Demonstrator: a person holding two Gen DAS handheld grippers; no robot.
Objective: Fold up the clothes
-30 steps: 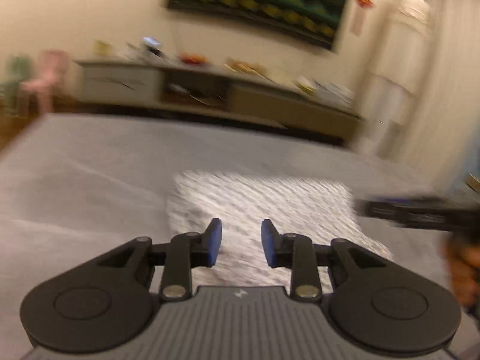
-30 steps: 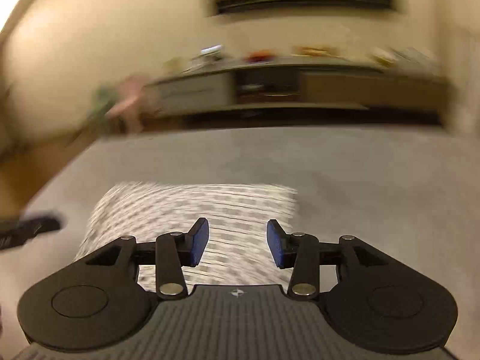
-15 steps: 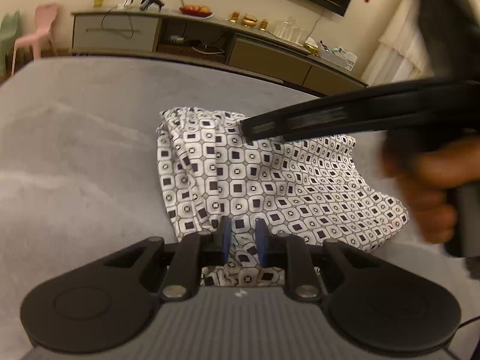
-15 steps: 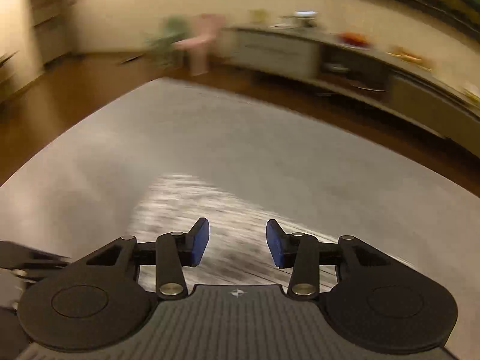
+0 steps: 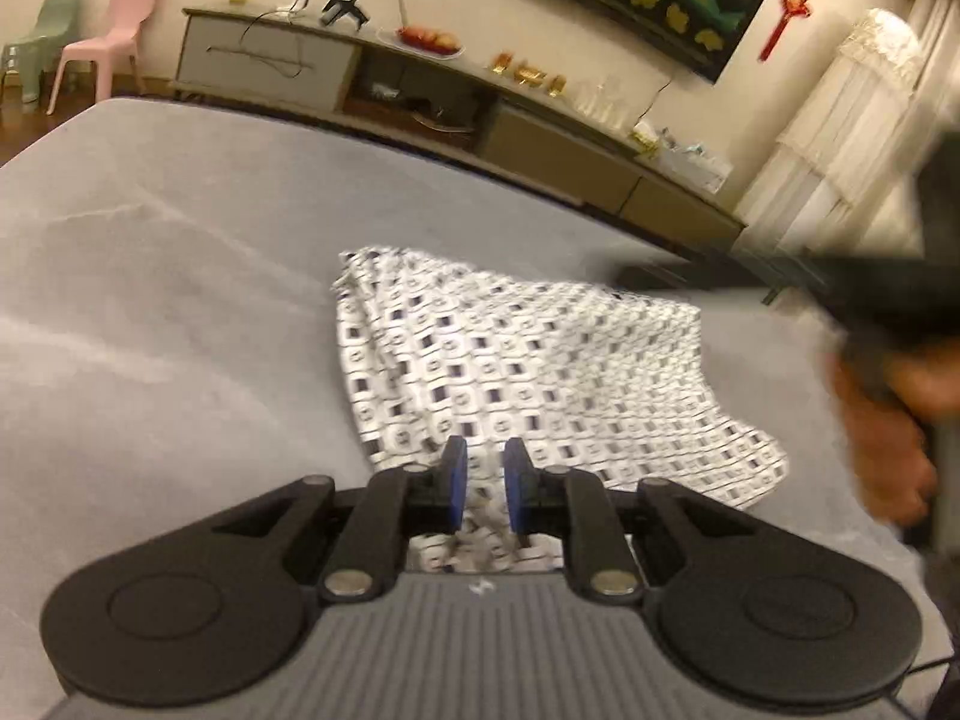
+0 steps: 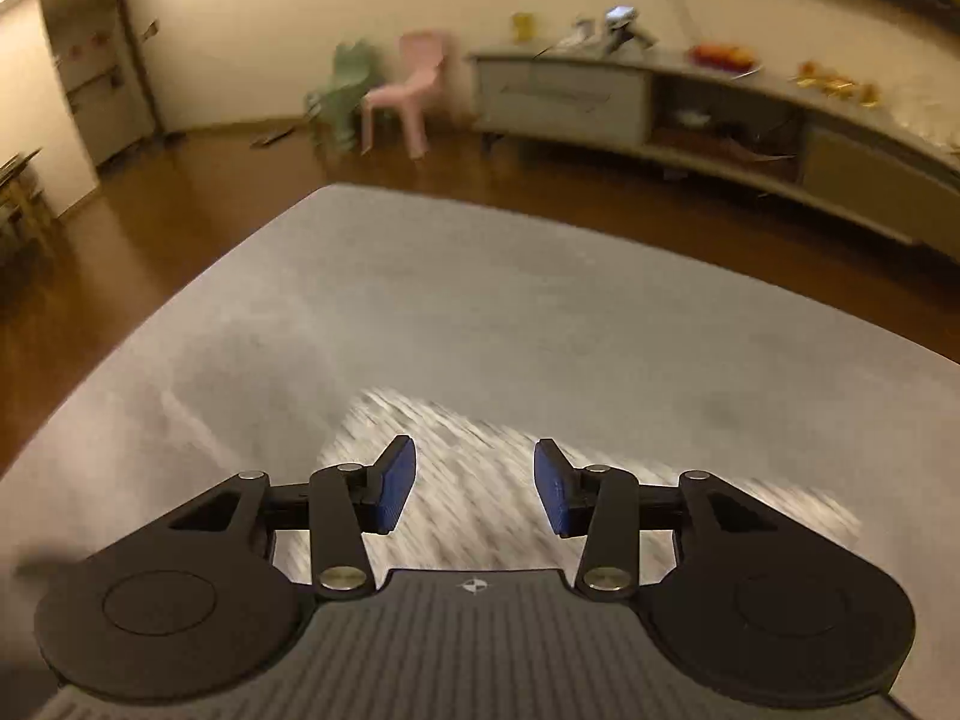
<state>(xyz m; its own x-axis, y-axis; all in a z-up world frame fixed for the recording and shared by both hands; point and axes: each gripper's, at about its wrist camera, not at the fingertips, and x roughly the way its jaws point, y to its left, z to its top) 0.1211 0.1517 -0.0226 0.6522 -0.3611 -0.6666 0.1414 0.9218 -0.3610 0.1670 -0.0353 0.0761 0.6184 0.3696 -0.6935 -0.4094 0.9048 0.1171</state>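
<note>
A white cloth with a dark square pattern point(image 5: 510, 360) lies crumpled on the grey padded surface point(image 5: 150, 300). My left gripper point(image 5: 483, 480) is at the cloth's near edge. Its jaws are closing, with a fold of the fabric between the blue pads and a narrow gap still showing. My right gripper point(image 6: 474, 489) hovers open over the same cloth point(image 6: 474, 414), which is blurred there, and nothing is between its pads. In the left wrist view that gripper appears as a dark blurred bar point(image 5: 720, 279) over the cloth's far right corner, with a hand point(image 5: 882, 420) on its handle.
The grey surface point(image 6: 480, 300) ends at a far edge with wooden floor point(image 6: 180, 210) beyond. A long low sideboard point(image 5: 420, 96) with small items stands against the far wall. A pink chair point(image 6: 408, 90) and a green one point(image 6: 342, 90) stand to its left.
My left gripper has come down to the cloth's near edge and its jaws have narrowed around a fold. The right gripper has swung across the cloth, its jaws unchanged.
</note>
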